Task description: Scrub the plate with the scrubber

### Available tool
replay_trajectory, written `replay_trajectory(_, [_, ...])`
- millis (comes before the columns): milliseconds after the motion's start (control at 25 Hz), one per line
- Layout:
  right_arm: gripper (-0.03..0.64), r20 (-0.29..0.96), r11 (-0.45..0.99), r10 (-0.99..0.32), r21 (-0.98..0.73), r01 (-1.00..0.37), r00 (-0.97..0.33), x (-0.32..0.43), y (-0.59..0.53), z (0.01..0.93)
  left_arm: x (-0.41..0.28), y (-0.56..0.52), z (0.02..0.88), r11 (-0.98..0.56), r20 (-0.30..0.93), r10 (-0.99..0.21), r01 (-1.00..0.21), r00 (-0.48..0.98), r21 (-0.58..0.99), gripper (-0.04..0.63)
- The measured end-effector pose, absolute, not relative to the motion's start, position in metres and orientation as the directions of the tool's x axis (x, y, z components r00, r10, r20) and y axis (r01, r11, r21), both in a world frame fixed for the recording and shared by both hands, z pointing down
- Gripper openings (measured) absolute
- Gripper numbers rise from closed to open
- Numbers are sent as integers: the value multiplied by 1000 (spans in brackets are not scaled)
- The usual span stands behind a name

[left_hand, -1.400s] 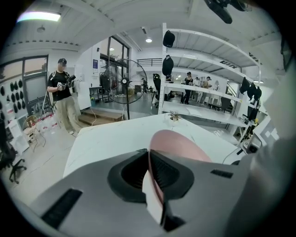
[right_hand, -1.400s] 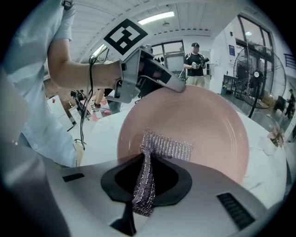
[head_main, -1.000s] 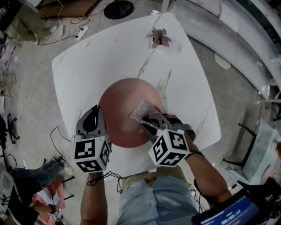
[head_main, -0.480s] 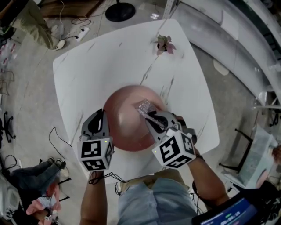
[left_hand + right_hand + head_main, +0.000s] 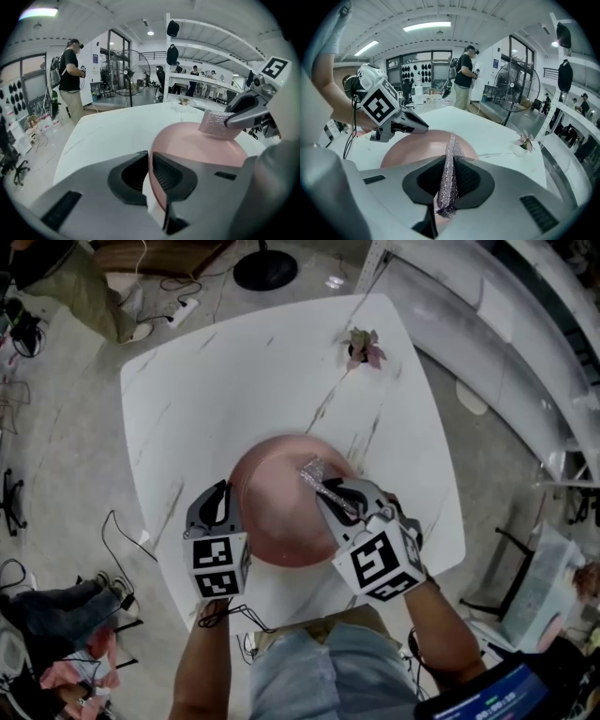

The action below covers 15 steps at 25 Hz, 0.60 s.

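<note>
Scrubber point(image 5: 314, 472) is sliding farther across the plate point(image 5: 267, 521), pinched edge-on between fingers of right gripper point(image 5: 335, 497); left gripper point(image 5: 218, 509) is clamping the rim between its fingers; scrubbing is likely progressing.

We record the plate point(image 5: 277, 521) as a plain dusty pink and the scrubber point(image 5: 315, 472) as a silvery, glittering mesh with a faint lilac cast. The table point(image 5: 216, 381) is white with thin grey marble veins, and the small flower point(image 5: 364, 345) at its far right is pink. The left gripper point(image 5: 217, 493) and right gripper point(image 5: 330, 491) are grey with black ribbed inner faces, each bearing a white cube with black square markers.
</note>
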State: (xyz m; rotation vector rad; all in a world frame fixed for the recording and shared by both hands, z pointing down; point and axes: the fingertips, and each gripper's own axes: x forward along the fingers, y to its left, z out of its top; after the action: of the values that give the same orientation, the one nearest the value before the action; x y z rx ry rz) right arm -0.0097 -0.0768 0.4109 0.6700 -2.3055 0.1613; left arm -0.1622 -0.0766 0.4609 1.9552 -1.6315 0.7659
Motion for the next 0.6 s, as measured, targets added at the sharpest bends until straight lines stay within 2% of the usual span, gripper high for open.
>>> replay_trajectory(280, [60,649,843,-440,60,-535,-621,-12,-79,398,-179,-74,444,-124,646,-758,-992,85,-14,63])
replay_trajectory(600, [60,519,808,-507,8,-589,-688,-16,-84,346,-169,-73,350,-81,489,-870,-996,62,-19,55])
